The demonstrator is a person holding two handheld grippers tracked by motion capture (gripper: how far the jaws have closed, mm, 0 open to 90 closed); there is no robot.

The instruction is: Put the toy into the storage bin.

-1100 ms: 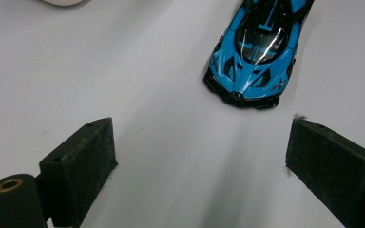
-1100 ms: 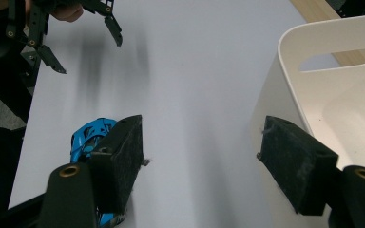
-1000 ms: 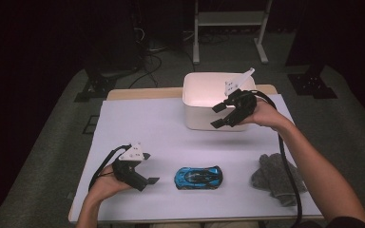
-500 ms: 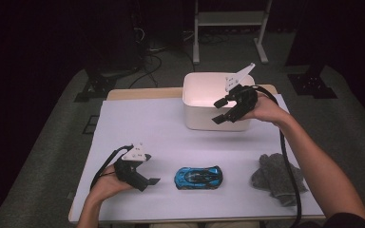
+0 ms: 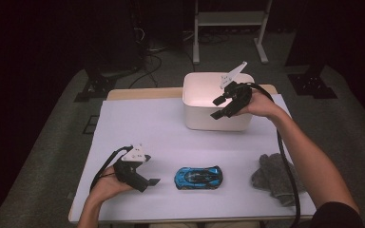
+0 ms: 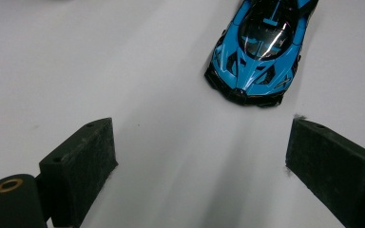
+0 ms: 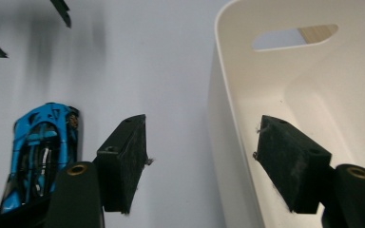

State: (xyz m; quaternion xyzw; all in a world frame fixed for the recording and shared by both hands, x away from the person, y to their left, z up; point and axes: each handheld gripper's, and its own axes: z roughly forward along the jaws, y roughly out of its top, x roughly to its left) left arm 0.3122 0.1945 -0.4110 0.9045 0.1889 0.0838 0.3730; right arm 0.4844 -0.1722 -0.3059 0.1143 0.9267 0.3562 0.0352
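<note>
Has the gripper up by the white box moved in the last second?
Yes. The right gripper has slid rightward along the white box, toward its right end, jaws open astride the near wall.

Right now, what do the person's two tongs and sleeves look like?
Both tongs, left and right, are black, each topped by a grey three-cornered plate and trailing a black cable. Their fingers are dark rectangular blocks with a rough, fuzzy face. A dark short sleeve covers the right upper arm.
</note>
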